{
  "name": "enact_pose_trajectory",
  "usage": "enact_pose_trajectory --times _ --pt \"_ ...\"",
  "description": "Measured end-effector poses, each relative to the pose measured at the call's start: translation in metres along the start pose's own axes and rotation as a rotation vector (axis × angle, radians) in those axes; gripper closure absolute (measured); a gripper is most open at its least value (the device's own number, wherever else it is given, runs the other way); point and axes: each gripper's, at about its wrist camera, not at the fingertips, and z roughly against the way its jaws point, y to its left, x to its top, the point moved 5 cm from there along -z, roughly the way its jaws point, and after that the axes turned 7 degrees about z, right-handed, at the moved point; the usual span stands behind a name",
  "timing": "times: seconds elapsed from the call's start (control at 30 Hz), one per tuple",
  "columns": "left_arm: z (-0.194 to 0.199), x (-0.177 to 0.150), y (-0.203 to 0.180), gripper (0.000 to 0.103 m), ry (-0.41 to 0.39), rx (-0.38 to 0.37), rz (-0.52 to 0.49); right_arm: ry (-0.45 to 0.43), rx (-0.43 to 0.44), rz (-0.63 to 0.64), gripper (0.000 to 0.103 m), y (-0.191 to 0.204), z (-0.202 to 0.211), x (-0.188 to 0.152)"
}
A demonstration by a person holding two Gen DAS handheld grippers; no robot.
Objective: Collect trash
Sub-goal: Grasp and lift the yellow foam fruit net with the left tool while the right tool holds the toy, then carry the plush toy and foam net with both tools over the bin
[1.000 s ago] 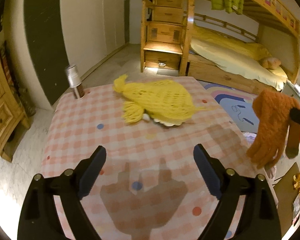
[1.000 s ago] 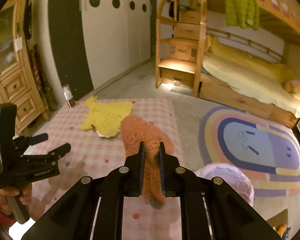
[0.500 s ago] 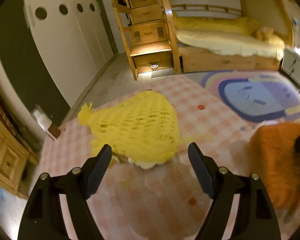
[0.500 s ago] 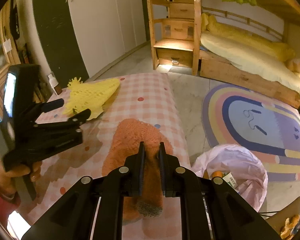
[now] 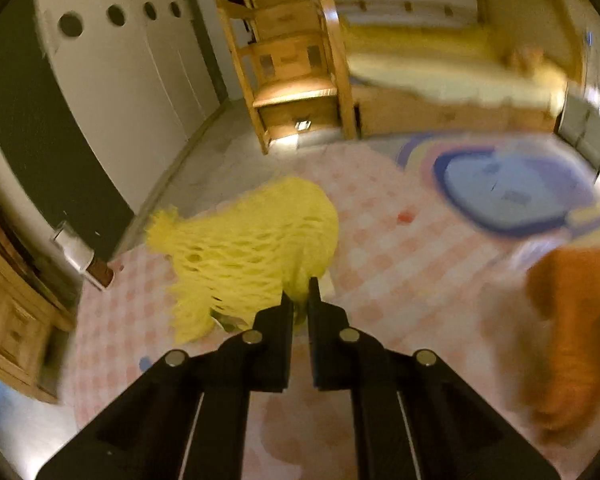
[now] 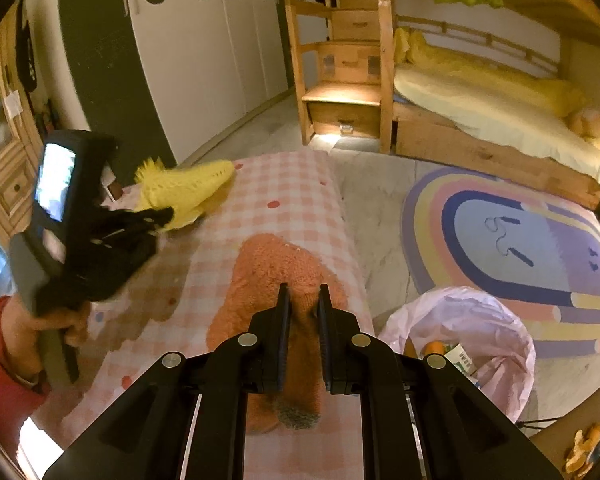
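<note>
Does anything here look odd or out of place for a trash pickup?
Yes: both tools grip knitwear, not rubbish. The left tool pinches a yellow knit on the checked cloth; the right tool holds an orange knit. The pink trash bag sits alongside on the floor.

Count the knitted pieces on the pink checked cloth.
2. The yellow open-knit piece lies at the far left, pinched by the left tool. The orange fuzzy knit is nearer, in the right tool. More may be hidden.
</note>
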Motion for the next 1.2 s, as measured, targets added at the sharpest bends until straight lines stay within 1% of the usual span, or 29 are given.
enact_pose_trajectory --times 0.07,0.1,0.2,0.27,0.4,0.5,0.73,0.83,1.03,1.1,1.2 --pt "0.029 0.001 0.006 0.099 -0.041 -0.066 0.038 -0.017 -0.002 -0.007 0.09 0.0 0.011 -0.002" --pt "0.041 0.001 0.008 0.099 -0.055 -0.087 0.05 -0.023 -0.002 -0.01 0.09 0.001 0.015 -0.003" --pt "0.082 -0.007 0.017 0.099 -0.079 -0.153 0.077 -0.043 0.003 -0.021 0.09 0.002 0.031 -0.007" --pt "0.102 -0.011 0.015 0.099 -0.087 -0.198 0.079 -0.052 0.005 -0.026 0.09 0.002 0.04 -0.01" --pt "0.141 -0.019 0.002 0.099 -0.116 -0.258 0.061 -0.078 -0.007 -0.037 0.09 -0.001 0.062 -0.015" --pt "0.161 -0.024 -0.01 0.099 -0.142 -0.286 0.048 -0.099 -0.028 -0.048 0.09 -0.008 0.079 -0.019" --pt "0.183 -0.037 -0.054 0.099 -0.158 -0.341 -0.035 -0.13 -0.086 -0.092 0.09 -0.035 0.114 -0.037" --pt "0.19 -0.04 -0.086 0.099 -0.163 -0.377 -0.091 -0.136 -0.136 -0.118 0.09 -0.055 0.127 -0.046" --pt "0.188 -0.042 -0.151 0.099 -0.158 -0.46 -0.178 -0.14 -0.231 -0.174 0.09 -0.099 0.14 -0.06" --pt "0.182 -0.043 -0.175 0.099 -0.148 -0.492 -0.203 -0.137 -0.253 -0.194 0.09 -0.112 0.141 -0.064" --pt "0.17 -0.044 -0.202 0.099 -0.13 -0.518 -0.225 -0.125 -0.278 -0.222 0.09 -0.132 0.137 -0.072"
